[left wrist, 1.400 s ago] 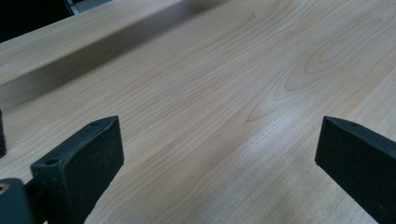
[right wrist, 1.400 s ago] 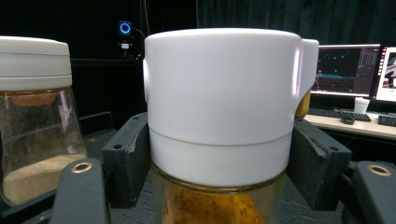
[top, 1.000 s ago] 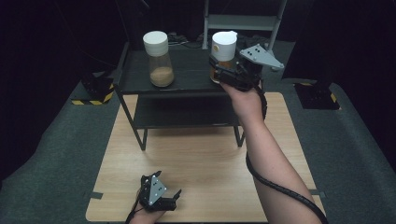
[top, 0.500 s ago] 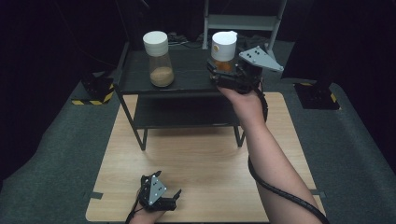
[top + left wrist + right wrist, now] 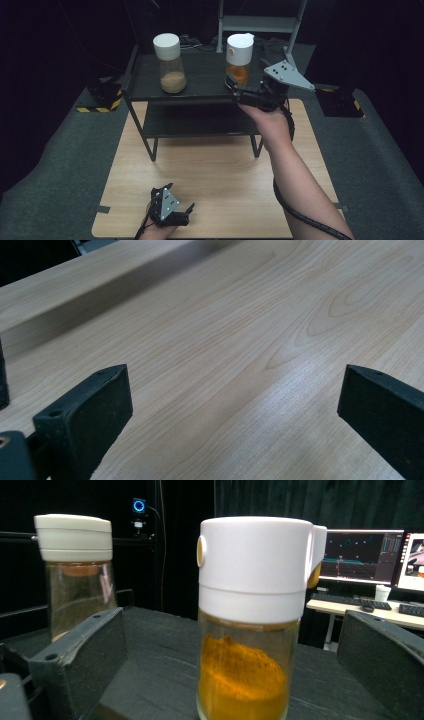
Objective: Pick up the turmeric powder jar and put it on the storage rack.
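The glass jar of orange powder with a white dispenser cap (image 5: 250, 625) stands upright on the top of the black two-tier metal shelf (image 5: 200, 85), straight ahead of the right tongs (image 5: 235, 86) and just between their tips. Its long axis runs vertical, square to the level reach of the tongs. The jaws have just been opening and now stand spread wide to either side of the jar, with a gap on both flanks in the right gripper view, so nothing is gripped; the jar rests on its own base. A second glass jar with pale powder and a white screw lid (image 5: 171, 62) stands well apart to the far side of the shelf top. The left tongs (image 5: 176, 212) rest low over the light wooden table (image 5: 240, 340), jaws wide and empty, far from both jars. The right hand is plainly the nearer one. I'd judge the next move is a straight pull back, clear of the glass.
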A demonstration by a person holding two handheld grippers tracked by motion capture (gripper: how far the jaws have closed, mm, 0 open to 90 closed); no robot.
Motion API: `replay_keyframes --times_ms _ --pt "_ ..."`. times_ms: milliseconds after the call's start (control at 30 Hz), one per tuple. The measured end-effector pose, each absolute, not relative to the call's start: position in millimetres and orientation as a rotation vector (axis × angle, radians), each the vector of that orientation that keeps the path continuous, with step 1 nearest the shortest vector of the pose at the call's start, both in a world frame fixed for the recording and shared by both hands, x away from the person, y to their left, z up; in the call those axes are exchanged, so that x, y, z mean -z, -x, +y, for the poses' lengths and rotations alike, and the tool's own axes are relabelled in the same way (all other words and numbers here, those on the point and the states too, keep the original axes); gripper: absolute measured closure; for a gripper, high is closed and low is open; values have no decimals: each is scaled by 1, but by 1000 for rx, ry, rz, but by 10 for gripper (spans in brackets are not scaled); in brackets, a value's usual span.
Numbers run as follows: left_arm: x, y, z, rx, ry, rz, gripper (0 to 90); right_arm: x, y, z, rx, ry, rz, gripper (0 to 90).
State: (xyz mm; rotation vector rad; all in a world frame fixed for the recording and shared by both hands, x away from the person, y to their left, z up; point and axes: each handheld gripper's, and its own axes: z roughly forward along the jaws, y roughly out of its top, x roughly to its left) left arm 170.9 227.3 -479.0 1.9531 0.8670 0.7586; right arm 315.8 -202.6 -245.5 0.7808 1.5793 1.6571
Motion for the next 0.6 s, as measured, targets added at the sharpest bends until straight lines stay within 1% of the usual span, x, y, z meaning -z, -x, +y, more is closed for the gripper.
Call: replay_keyframes --times_ms 600 --pt "479 -170 226 -765 -1955 865 14 272 -277 -230 -1669 -701 1593 0"
